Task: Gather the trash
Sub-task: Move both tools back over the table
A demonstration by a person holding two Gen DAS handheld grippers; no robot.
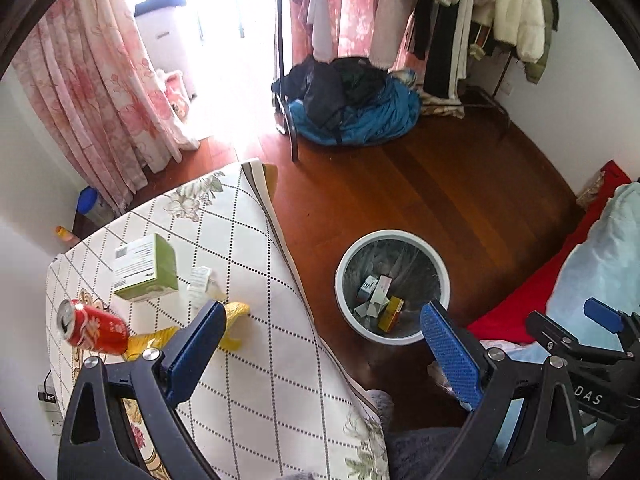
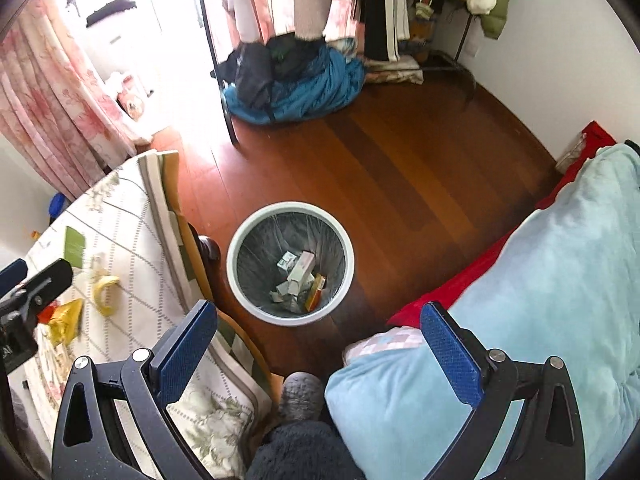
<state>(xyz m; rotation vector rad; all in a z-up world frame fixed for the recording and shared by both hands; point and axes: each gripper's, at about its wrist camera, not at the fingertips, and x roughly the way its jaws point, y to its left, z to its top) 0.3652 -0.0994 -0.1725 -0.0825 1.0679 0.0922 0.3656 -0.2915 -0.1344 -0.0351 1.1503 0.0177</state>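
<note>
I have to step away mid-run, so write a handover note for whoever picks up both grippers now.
Left gripper: open, empty, over the table edge.
Right gripper: open, empty, above the floor near the bin.
Round white waste bin with dark liner: on the wooden floor beside the table, already holding several small cartons.
Left on the patterned tablecloth: red drink can on its side, green-and-white box, yellow banana peel, yellow wrapper, small white paper scrap.
All five remain to be binned.

Pink floral curtains (image 1: pixel 100 92) hang by the bright doorway. A blue bundle of clothes (image 1: pixel 352 108) lies on the wooden floor (image 2: pixel 400 168) beneath hanging coats (image 1: pixel 516 16).
</note>
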